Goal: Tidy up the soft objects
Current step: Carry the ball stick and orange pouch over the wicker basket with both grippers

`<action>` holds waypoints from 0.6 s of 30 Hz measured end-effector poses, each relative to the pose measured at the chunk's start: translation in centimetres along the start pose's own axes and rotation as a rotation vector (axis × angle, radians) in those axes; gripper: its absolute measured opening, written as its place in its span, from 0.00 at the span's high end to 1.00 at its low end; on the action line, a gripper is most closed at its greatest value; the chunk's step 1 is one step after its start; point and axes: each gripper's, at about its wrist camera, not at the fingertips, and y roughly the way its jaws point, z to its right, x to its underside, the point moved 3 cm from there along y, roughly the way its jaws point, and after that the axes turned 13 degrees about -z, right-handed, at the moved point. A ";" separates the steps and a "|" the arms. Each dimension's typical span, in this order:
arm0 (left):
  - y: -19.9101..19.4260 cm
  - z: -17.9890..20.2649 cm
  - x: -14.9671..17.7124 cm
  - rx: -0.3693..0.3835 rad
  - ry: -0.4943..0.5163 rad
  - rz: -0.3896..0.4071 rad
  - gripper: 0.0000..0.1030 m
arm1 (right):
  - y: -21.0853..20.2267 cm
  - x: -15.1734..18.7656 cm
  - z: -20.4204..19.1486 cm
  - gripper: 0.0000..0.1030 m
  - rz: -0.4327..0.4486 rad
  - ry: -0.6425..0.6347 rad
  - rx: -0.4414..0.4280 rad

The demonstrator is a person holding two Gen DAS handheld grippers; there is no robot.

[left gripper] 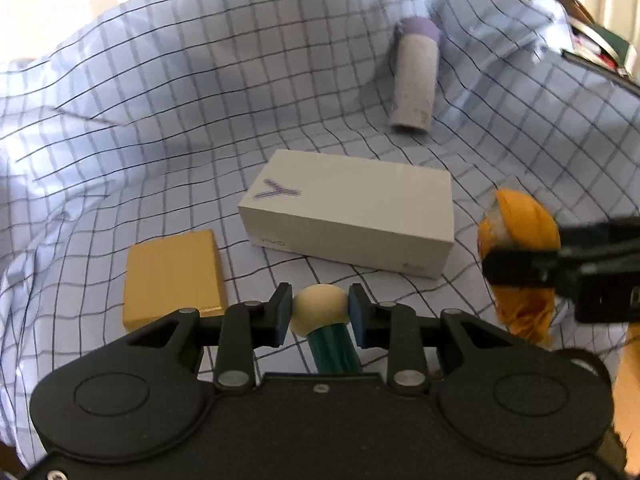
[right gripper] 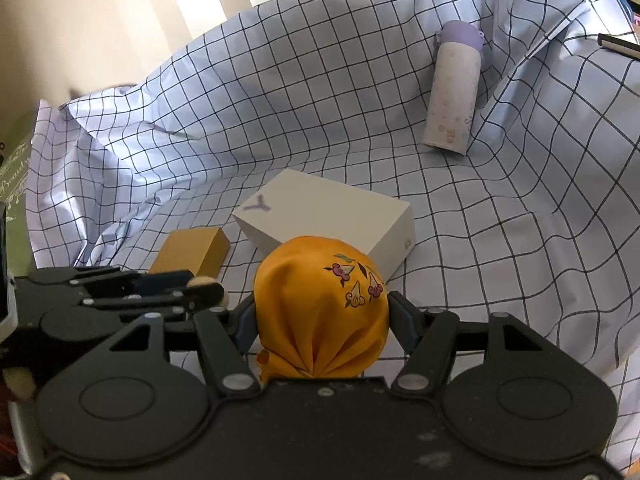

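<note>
Grippers each clamp a soft item: the left gripper (left gripper: 318,312) pinches a smooth cream ball (left gripper: 318,307) on a teal ribbed stem, the right gripper (right gripper: 322,316) squeezes a gathered orange cloth bundle (right gripper: 320,312). Beyond lie a mustard box (left gripper: 173,274), white carton (left gripper: 352,220), then a purple-capped bottle (left gripper: 414,76) on checked fabric (left gripper: 160,120).
</note>
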 end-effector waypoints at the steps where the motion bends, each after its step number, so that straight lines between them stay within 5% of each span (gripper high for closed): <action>1: 0.0 -0.1 0.0 -0.021 -0.016 0.009 0.70 | 0.0 0.1 -0.2 0.37 -0.001 0.000 -0.001; 6: 2.4 -1.0 -0.6 -0.025 -0.109 -0.028 0.69 | -0.2 0.4 -0.9 0.37 0.000 -0.009 -0.003; 12: 4.9 0.0 -0.6 -0.045 -0.112 -0.081 0.58 | 0.1 0.3 -0.5 0.37 -0.006 0.005 -0.002; 18: 6.0 0.5 -0.9 -0.045 -0.117 -0.102 0.59 | 0.6 0.1 0.0 0.37 -0.018 0.018 -0.002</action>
